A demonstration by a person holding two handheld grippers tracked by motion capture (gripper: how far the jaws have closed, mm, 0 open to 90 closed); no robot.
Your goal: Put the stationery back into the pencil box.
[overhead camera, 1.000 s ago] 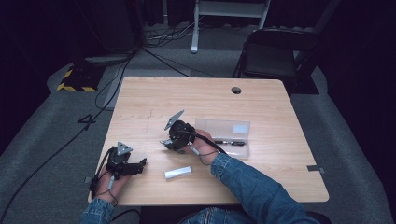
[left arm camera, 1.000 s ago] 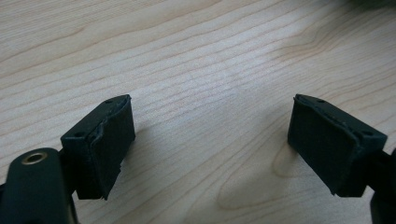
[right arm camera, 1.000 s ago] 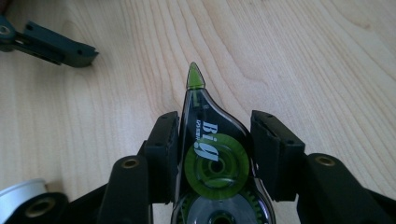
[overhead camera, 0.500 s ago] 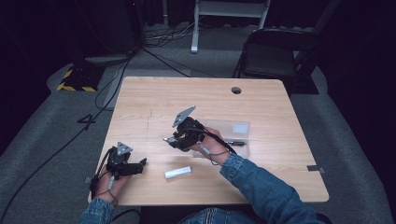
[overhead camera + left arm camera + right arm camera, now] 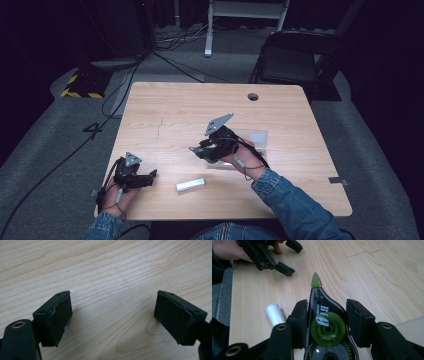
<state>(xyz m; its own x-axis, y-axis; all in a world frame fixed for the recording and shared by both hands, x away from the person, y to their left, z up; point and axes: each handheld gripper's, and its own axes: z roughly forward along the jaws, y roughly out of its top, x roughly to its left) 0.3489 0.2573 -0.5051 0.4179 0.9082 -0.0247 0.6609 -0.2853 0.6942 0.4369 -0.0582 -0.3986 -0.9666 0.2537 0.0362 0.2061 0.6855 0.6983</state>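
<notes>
Correction tape dispenser (image 5: 325,322) — rear end cut off by the bottom edge of the right gripper view. White tube (image 5: 274,313) — lower part hidden behind the right gripper (image 5: 327,320). Clear case (image 5: 257,140) in the high view — contents too small to tell.

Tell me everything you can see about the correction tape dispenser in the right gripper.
The correction tape dispenser is a teardrop-shaped case of dark, see-through plastic with green toothed wheels inside and a pointed green tip. White lettering runs along its side. It sits clamped between the black pads of the right hand-held gripper, which press on its two flanks, tip pointing forward away from the hand. It is lifted off the wooden table, touching nothing else. In the high view it is too small to make out.
</notes>
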